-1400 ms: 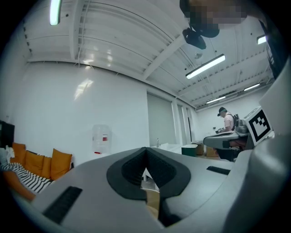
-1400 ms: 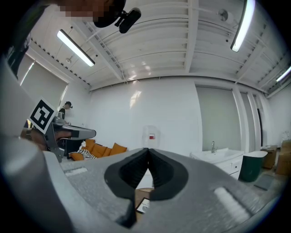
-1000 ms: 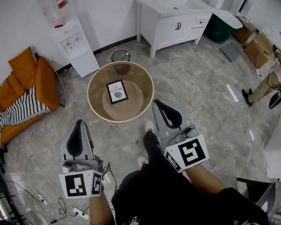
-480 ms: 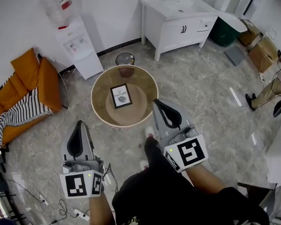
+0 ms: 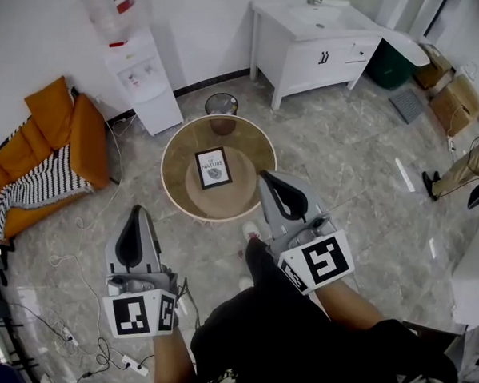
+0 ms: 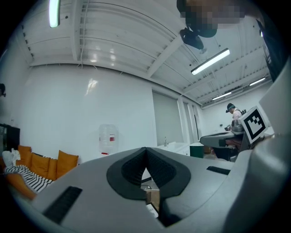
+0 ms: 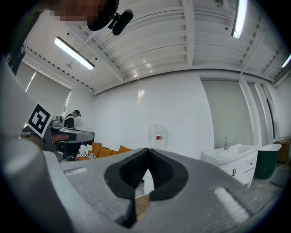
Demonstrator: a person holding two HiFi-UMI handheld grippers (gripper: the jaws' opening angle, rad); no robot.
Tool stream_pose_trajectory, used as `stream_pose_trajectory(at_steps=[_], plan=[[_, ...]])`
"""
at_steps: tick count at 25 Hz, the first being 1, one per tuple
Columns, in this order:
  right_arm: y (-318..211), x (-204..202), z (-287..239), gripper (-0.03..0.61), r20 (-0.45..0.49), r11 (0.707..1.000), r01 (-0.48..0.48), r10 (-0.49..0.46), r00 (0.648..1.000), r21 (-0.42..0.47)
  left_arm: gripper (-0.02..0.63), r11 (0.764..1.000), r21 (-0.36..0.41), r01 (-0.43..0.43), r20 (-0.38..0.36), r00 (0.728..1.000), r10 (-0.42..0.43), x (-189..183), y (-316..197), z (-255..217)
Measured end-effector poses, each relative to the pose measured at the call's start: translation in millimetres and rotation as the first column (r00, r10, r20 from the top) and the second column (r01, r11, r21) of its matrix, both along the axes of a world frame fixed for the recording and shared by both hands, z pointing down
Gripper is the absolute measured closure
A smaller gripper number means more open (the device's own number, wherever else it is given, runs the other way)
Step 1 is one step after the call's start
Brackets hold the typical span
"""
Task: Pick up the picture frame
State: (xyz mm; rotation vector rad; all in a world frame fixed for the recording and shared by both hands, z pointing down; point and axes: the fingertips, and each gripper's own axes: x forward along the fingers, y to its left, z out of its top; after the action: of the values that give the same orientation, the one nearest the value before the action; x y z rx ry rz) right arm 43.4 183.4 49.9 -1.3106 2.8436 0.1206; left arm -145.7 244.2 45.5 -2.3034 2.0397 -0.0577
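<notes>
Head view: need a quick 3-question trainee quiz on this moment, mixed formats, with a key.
1. True or false: the picture frame rests on the round table.
2. Pick one. The left gripper and the right gripper are: A) both shut, with nothing between their fingers; B) both wide open; C) right shut on the frame, left open.
3. Fill in: in the head view, the gripper whose tip shows closer to the table is the ____ one.

Key: 1 true; 2 A; 3 right.
</notes>
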Motion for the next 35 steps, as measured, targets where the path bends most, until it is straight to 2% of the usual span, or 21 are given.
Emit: stream_pose_trajectory(at_steps=[7,16,25,35], plan=[[-22.2,-21.2,8.5,0.583,-0.036,0.999,0.043,-0.043,0.998,-0.017,0.617,1.000,-0.004,0.016,0.008,1.000,-0.016,-9.1,-23.0,4.3],[-71.3,-27.6,7.0,0.583,-0.060,0.998,0.057,-0.059,0.996,-0.025,0.617,1.000,-0.005,0.016,0.031,0.999,-0.016,-7.2,-72.4,-0.5],[-123.4,-39.8,-7.2,0.582,-0.033,0.997,0.077,-0.078,0.996,-0.020,0.617,0.999,-0.011,0.034,0.044,0.998,-0.034,-18.9,-124.2,-10.3],[-172.8,-33.6,-15.8,0.582,-0.018,0.997,0.074,-0.073,0.997,0.007,0.617,0.999,-0.023,0.028,0.052,0.998,-0.027,-12.4,-169.4,-12.8]])
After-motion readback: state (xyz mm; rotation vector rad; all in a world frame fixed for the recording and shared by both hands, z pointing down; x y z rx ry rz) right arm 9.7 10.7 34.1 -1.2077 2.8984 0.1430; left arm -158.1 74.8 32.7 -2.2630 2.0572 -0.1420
